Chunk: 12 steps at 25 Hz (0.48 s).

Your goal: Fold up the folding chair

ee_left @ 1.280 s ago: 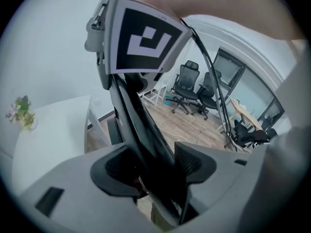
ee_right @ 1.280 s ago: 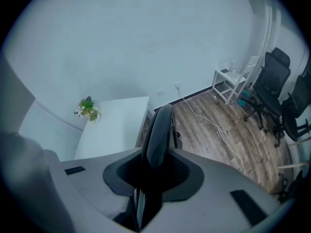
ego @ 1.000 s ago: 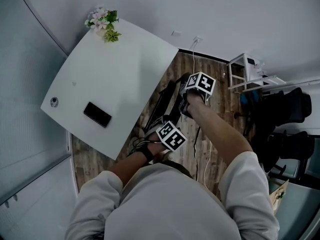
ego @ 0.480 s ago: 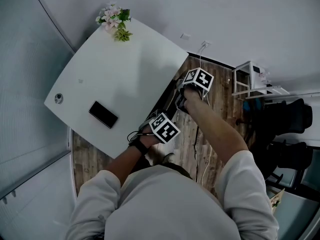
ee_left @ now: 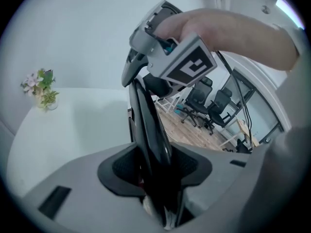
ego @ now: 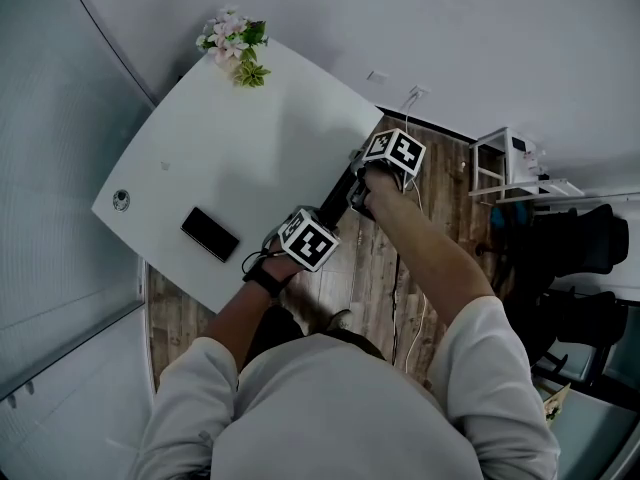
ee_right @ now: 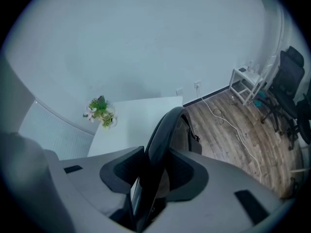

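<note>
The folded black folding chair [ego: 336, 181] stands on edge beside the white table [ego: 230, 138], mostly hidden by my hands. My left gripper [ego: 290, 232] grips its near end; in the left gripper view the thin black frame [ee_left: 146, 125] fills the gap of that gripper [ee_left: 155, 168], whose jaws are closing on it. My right gripper [ego: 366, 174] holds the far end. In the right gripper view the chair's curved black edge [ee_right: 165, 130] runs between the pads of that gripper [ee_right: 155, 171], whose jaws are opening. The left gripper view also shows the right gripper's marker cube [ee_left: 187, 64] above the chair.
A black phone [ego: 210, 234] and a flower pot [ego: 238, 43] are on the table. A white rack [ego: 505, 163] and black office chairs [ego: 570, 238] stand at the right. A white cable [ego: 400, 298] trails over the wooden floor [ego: 380, 258].
Both grippers have moved left toward the table's edge, carrying the folded chair with them. The chair now lies close along that edge.
</note>
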{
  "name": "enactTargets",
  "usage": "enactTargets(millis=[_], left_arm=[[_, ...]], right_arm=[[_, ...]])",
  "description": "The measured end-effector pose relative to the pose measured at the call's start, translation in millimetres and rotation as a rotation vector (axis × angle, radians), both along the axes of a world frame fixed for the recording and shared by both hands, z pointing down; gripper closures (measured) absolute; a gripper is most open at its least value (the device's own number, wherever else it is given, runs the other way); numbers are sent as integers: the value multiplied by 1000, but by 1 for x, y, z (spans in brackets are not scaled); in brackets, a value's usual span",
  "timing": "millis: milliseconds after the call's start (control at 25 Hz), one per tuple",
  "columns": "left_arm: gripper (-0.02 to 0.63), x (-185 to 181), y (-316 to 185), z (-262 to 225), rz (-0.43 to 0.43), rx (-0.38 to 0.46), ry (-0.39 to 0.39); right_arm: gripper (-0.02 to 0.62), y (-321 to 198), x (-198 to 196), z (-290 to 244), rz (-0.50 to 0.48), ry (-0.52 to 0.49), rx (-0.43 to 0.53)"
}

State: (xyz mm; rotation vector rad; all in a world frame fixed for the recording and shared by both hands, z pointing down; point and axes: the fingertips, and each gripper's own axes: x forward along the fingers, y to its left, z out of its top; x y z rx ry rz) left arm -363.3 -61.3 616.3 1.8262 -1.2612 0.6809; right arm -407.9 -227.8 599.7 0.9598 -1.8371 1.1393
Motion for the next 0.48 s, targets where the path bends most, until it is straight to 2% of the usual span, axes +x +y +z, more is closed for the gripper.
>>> enactTargets(millis=[120, 280, 400, 480], left_arm=[[429, -5, -5, 1, -15, -6, 2], [433, -14, -6, 2, -56, -2, 16], [422, -16, -6, 0, -67, 35, -31], [398, -20, -4, -5, -85, 66, -63]], right_arm=[[437, -3, -6, 1, -18, -22, -6], [408, -1, -16, 0, -91, -73, -22], [365, 3, -17, -6, -114, -130, -12], [359, 3, -12, -17, -133, -168, 21]])
